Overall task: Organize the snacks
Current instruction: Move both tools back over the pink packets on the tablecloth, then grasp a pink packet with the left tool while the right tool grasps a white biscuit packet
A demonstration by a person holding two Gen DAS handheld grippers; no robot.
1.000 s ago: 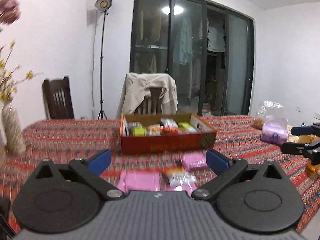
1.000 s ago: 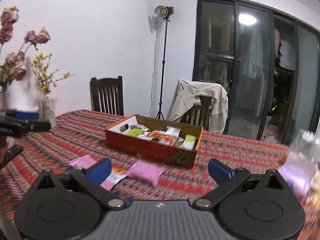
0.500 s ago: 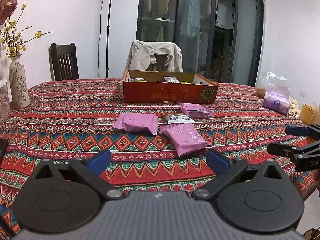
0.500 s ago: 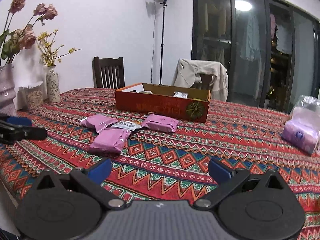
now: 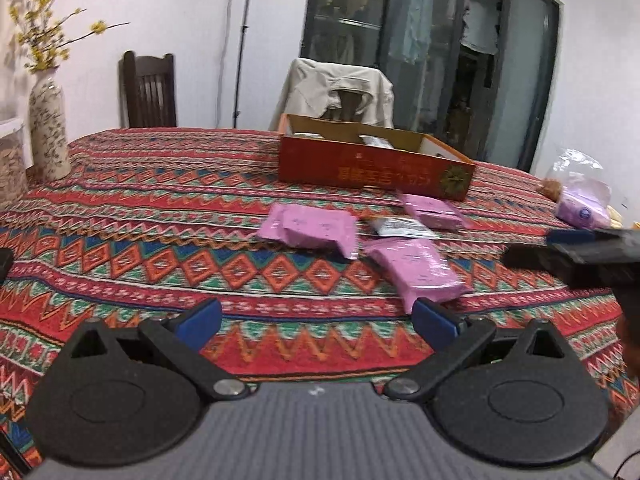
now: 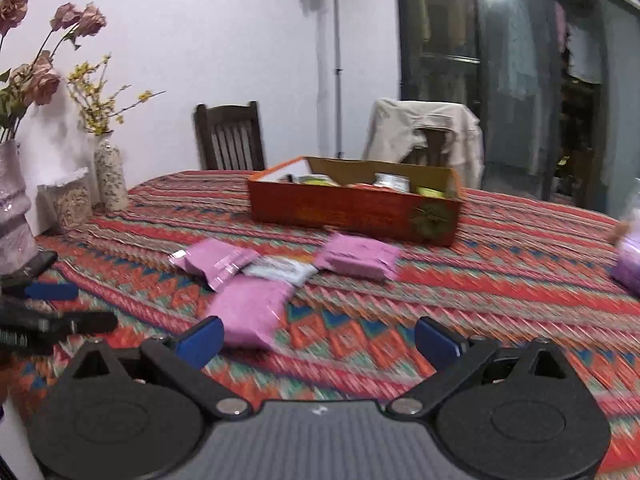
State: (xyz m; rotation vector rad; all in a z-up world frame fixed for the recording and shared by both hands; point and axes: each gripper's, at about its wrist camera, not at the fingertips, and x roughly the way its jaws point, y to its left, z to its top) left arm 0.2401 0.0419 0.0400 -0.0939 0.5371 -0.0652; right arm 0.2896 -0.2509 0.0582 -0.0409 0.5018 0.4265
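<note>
Three pink snack packets lie on the patterned tablecloth: one at the left [image 5: 310, 230], one nearest me [image 5: 416, 270], one by the box [image 5: 432, 210]. A small silver-white packet [image 5: 402, 226] lies between them. They also show in the right wrist view: pink packets [image 6: 218, 258], [image 6: 250, 310], [image 6: 358, 256] and the white packet [image 6: 280, 270]. A red cardboard box [image 5: 376, 168] [image 6: 352, 208] holding several snacks stands behind them. My left gripper [image 5: 318, 322] is open and empty, short of the packets. My right gripper [image 6: 318, 338] is open and empty, its left finger close to the nearest pink packet.
A patterned vase [image 5: 48, 132] with yellow flowers and a jar stand at the table's left edge; they also show in the right wrist view [image 6: 110, 178]. A plastic bag with a purple pack [image 5: 582, 204] lies at the right. Two chairs [image 5: 150, 92], [image 5: 340, 92] stand behind the table.
Both grippers dropped from a high view toward the table, then came closer to the packets. The right view has tilted down and is blurred by motion. Both stay open and empty.
</note>
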